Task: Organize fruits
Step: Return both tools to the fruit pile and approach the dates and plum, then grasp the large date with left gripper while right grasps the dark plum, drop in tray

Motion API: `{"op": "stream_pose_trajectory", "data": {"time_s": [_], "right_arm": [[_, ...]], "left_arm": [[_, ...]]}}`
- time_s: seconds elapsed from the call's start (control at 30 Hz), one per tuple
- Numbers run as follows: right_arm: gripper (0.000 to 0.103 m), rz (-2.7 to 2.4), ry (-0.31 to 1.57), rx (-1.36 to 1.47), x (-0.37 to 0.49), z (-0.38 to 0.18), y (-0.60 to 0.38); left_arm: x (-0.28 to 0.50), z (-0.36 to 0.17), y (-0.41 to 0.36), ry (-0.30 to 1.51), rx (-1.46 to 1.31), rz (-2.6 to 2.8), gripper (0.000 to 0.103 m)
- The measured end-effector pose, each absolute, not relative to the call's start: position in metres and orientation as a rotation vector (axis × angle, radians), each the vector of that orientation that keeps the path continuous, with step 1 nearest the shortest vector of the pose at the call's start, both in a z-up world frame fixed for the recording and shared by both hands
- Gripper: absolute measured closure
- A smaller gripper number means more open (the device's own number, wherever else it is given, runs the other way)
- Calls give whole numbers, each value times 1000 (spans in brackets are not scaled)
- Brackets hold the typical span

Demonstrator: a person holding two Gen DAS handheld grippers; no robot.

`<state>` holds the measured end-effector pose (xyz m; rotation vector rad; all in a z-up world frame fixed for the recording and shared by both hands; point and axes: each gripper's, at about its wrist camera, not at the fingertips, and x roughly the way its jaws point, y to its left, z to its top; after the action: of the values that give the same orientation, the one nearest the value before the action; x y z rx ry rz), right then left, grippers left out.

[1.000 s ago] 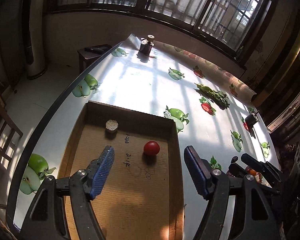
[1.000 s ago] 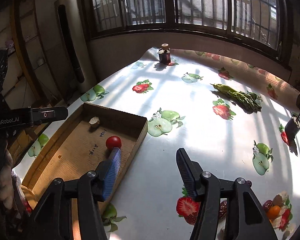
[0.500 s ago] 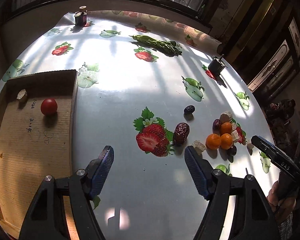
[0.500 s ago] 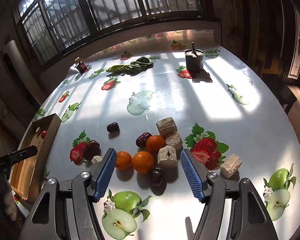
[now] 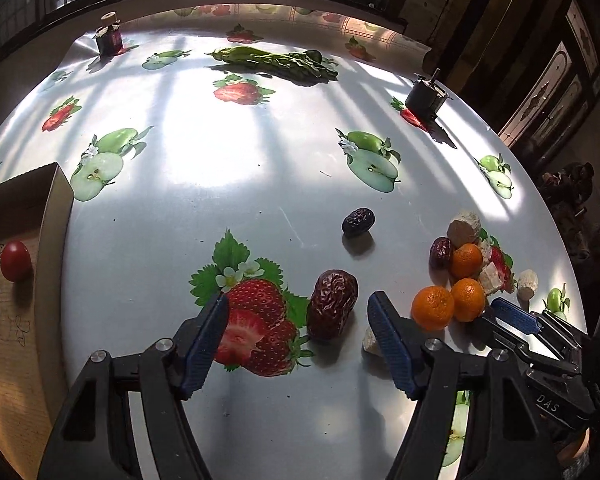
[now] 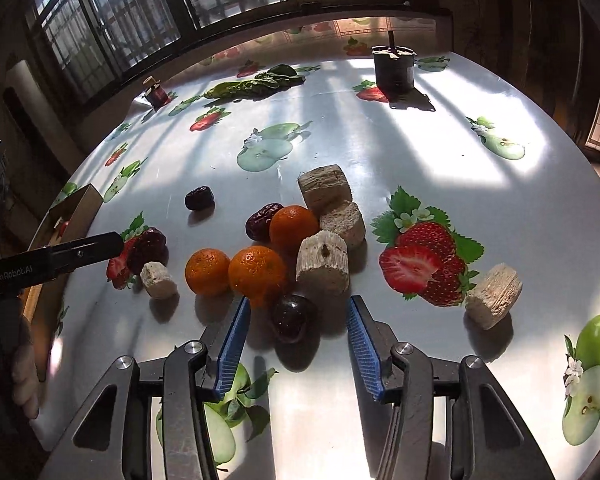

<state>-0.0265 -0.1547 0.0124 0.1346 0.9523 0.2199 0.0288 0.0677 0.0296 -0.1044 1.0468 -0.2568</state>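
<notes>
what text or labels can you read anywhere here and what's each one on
"GenRobot.AI": on the left gripper, side of its black body, seen from the right wrist.
"DAS": on the right gripper, black body.
Handwritten marks on the cardboard box floor: unreadable.
Jar label: too small.

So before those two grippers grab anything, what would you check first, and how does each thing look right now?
1. Left gripper lined up on the big red date: ok, the date sits between its fingers, untouched.
2. Right gripper lined up on the dark cherry: ok, its jaws are closing, pads not yet pressing.
3. Neighbours clear of the right gripper: not ok, its left finger is right against an orange.
4. Cardboard box has room: ok, only a red fruit and a pale piece show.
5. The two grippers apart from each other: ok.
</notes>
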Motion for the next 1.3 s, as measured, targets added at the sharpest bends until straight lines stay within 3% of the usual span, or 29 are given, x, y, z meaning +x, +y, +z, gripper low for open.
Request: {"op": "stream_pose_trajectory", "data": {"time_s": [0.23, 0.33, 0.4, 0.53, 0.67, 0.97, 1.3], "right_arm": [[50, 240, 945, 110, -26, 9, -146], [51, 238, 938, 84, -28, 9, -142], [59, 251, 937, 73, -29, 9, -139], [64, 233, 927, 54, -33, 9, -137], [78, 227, 940, 84, -34, 10, -142], [78, 241, 901, 67, -54, 30, -129], [78, 391, 839, 28, -71, 75, -54]], "left_arm": [[29, 16, 52, 1052, -26, -276, 53], [25, 15, 46, 1041, -7, -292, 79], [22, 15, 43, 1027, 19, -289, 79], [16, 19, 45, 1024, 8, -289, 79], [5, 31, 54, 999, -18, -291, 79], [-31, 58, 103, 945, -122, -282, 79], [-61, 77, 219, 886, -200, -100, 78]]}}
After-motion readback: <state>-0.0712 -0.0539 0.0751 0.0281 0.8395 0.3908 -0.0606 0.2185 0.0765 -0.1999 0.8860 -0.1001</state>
